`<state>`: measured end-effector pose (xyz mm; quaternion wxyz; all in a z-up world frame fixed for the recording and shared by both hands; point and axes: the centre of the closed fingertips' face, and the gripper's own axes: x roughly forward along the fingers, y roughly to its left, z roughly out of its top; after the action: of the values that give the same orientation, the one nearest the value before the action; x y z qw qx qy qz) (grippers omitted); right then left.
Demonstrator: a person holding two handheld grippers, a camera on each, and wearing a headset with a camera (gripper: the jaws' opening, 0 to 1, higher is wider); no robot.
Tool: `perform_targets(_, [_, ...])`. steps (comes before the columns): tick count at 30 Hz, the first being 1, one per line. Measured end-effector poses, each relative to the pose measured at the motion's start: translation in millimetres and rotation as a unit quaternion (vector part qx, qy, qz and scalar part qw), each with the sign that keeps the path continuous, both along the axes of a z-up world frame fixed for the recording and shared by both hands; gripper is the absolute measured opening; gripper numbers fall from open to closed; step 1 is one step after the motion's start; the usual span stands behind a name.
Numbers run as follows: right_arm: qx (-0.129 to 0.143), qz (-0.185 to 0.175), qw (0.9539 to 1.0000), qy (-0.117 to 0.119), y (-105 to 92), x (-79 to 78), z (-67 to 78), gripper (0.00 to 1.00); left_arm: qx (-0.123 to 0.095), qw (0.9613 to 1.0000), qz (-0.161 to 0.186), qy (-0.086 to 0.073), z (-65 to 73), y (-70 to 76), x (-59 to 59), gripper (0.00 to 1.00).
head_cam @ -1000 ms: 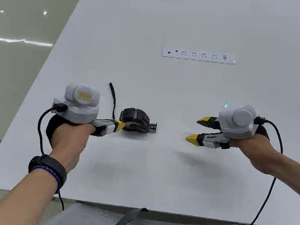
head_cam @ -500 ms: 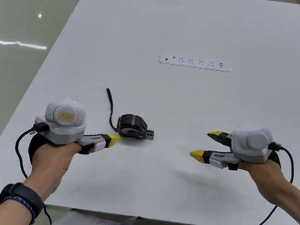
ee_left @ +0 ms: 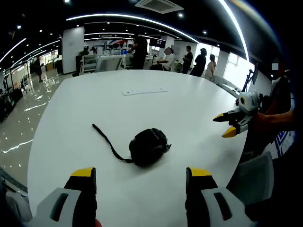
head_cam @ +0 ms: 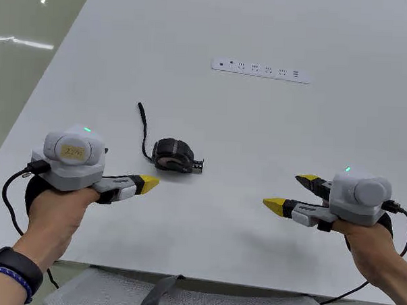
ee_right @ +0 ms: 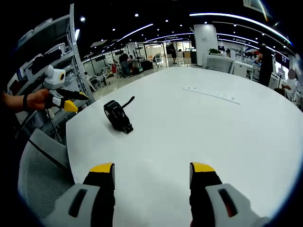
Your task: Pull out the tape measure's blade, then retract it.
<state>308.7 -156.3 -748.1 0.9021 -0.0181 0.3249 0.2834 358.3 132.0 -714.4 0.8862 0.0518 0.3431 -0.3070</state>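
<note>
While both your grippers hover just off the surface, the black round-cased tape measure [head_cam: 173, 155] lies on the white table [head_cam: 258, 148] between them, nearer your left gripper [head_cam: 148, 184]. Neither gripper touches it.

Left gripper: jaws wide apart and empty. In the left gripper view the tape measure sits just ahead of the gap, roughly centred.

Right gripper [head_cam: 293, 193]: also wide and empty. It is well apart from the tape measure, off to its right.

Blade is in. Just the small metal hook tab [head_cam: 198, 167] shows at the case mouth, pointing toward your right gripper. The thin black wrist strap [head_cam: 143, 126] trails flat from the case's left side, running away from you.

Edges:
- The near table edge runs close under both of your hands, with a grey chair back [head_cam: 163, 296] below it.
- The left table edge runs diagonally past your left hand [head_cam: 56, 210], with glossy floor [head_cam: 24, 70] beyond.
- The tape measure sits well in from both edges.

Room:
- Bare tabletop lies between the hook tab and your right gripper, and the bare surface carries on to the right.
- A long white power strip [head_cam: 260, 69] lies flat on the far side, well apart from the tape measure, with bare table between them.
</note>
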Motion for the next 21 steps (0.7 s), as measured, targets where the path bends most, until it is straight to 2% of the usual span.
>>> perform_targets(7, [0.002, -0.011, 0.9999, 0.002, 2.7, -7.4, 1.8, 0.65, -0.004, 1.0000, 0.006, -0.001, 0.5, 1.2, 1.4, 0.74])
perform_targets(15, [0.001, -0.011, 0.9999, 0.003, 3.5, -8.5, 2.3, 0.65, -0.007, 0.9999, 0.009, 0.001, -0.4, 2.5, 0.2, 0.74])
perform_targets(16, [-0.003, -0.008, 1.0000, 0.003, 5.1, -10.7, 2.5, 0.65, -0.012, 0.9997, 0.019, 0.004, -2.4, 9.8, -1.9, 0.74])
perform_targets(21, [-0.002, -0.008, 1.0000, 0.003, 6.3, -11.0, 2.4, 0.65, -0.015, 0.9996, 0.022, 0.000, 0.7, 14.2, -2.0, 0.74])
